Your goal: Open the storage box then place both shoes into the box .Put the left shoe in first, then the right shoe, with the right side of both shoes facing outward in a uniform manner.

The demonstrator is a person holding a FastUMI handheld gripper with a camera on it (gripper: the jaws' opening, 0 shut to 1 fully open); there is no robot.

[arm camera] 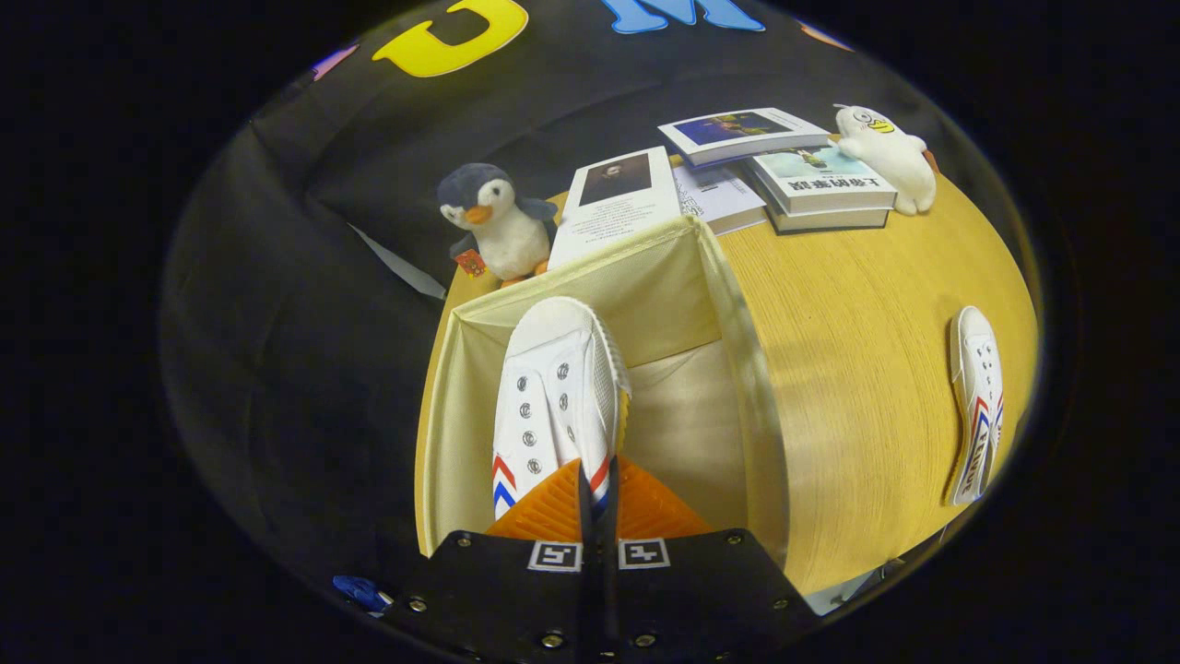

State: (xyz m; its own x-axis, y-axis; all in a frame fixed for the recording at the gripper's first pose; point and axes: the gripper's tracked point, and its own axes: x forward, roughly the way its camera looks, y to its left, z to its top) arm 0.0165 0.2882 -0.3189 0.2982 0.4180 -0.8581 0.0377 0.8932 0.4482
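Note:
My gripper is shut on the side wall of a white canvas shoe with red and blue stripes, pinched thin between the two fingers. The shoe hangs toe forward over the open cream fabric storage box, near its left wall, above the box floor. A second matching white shoe lies on the wooden table far to the right of the box, its striped side up. Whether the held shoe touches the box floor I cannot tell.
Beyond the box stand a penguin plush and an open book. Further right lie several stacked books and a white duck plush. The round wooden table stretches right of the box; black cloth hangs left.

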